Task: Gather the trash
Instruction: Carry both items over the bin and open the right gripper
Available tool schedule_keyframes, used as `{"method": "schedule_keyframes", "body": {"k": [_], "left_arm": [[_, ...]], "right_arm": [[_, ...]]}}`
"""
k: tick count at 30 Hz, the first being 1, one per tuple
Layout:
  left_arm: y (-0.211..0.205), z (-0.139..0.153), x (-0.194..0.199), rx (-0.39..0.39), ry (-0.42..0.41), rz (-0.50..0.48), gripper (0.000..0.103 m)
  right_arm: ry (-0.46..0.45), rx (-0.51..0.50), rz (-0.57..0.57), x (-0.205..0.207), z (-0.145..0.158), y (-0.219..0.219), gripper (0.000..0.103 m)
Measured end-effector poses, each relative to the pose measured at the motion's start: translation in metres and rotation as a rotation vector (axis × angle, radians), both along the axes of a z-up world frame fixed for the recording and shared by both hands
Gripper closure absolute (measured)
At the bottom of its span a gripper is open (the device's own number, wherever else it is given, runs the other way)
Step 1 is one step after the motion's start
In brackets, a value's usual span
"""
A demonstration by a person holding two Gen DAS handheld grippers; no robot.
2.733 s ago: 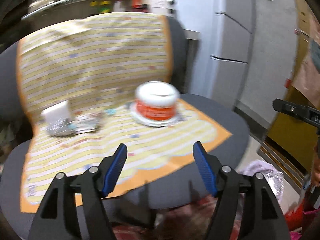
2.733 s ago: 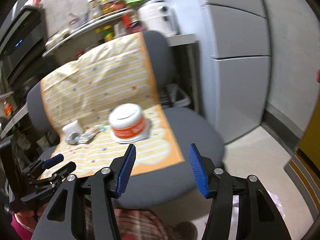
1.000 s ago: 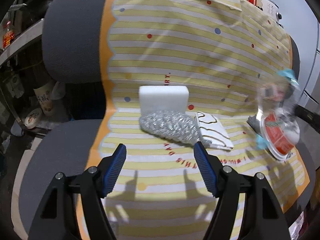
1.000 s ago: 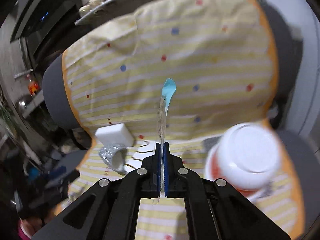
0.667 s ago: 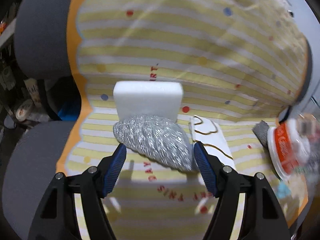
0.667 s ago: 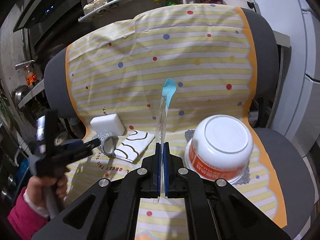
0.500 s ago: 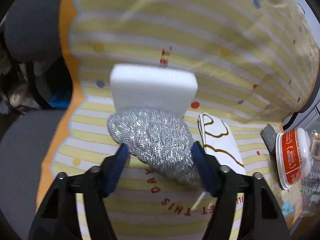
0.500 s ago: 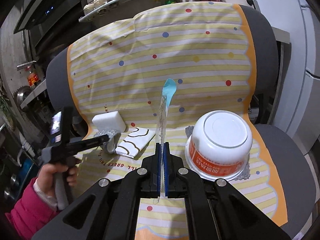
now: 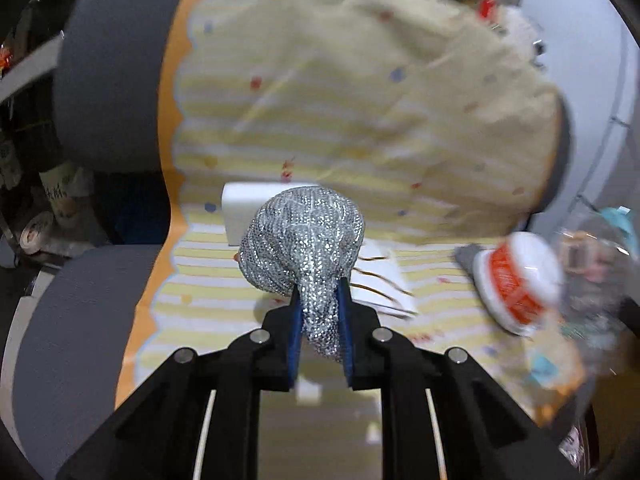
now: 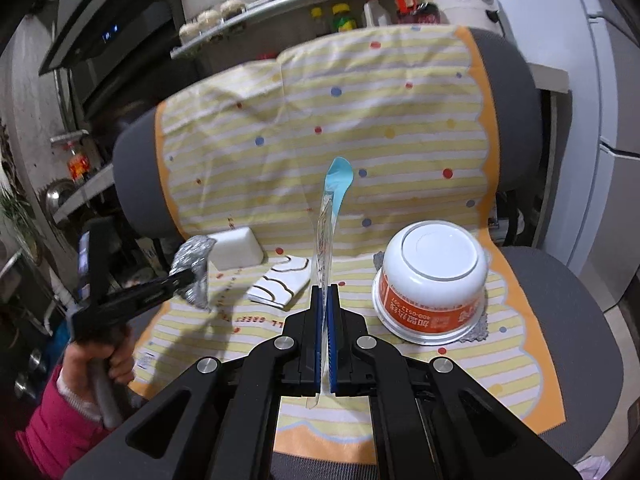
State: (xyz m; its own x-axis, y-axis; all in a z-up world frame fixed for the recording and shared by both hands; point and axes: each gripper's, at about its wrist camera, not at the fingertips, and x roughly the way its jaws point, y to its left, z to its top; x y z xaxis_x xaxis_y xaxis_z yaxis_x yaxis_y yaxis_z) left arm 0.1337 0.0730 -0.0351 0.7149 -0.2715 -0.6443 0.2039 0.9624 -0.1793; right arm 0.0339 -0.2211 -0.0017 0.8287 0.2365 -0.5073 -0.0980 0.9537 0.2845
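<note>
My left gripper [image 9: 319,322] is clamped on the crinkly silver foil wad [image 9: 304,242], holding it up off the seat, just in front of the white foam block [image 10: 236,247]. My right gripper [image 10: 325,340] is pinched tight on a thin clear plastic bag [image 10: 326,236] with a blue tip, standing on edge. On the striped, dotted cloth [image 10: 320,120] sit a folded napkin [image 10: 280,282] and, to the right, an upside-down white paper bowl [image 10: 434,276] with an orange band of print I can't read.

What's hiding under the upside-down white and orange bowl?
A grey mat pokes out from beneath the bowl, lying on the striped cloth. The bowl covers its own inside, so anything there is hidden.
</note>
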Motion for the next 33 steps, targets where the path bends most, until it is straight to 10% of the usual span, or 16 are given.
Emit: {"method": "schedule_keyframes", "body": {"k": [10, 33], "left_arm": [[-0.092, 0.036, -0.101, 0.002, -0.122, -0.212, 0.089], [-0.316, -0.01, -0.238, 0.01, -0.15, -0.745, 0.087]], "right_arm": [[-0.036, 0.021, -0.119, -0.082, 0.01, -0.048, 0.1], [0.208, 0.012, -0.697, -0.278, -0.083, -0.22, 0.096]]}}
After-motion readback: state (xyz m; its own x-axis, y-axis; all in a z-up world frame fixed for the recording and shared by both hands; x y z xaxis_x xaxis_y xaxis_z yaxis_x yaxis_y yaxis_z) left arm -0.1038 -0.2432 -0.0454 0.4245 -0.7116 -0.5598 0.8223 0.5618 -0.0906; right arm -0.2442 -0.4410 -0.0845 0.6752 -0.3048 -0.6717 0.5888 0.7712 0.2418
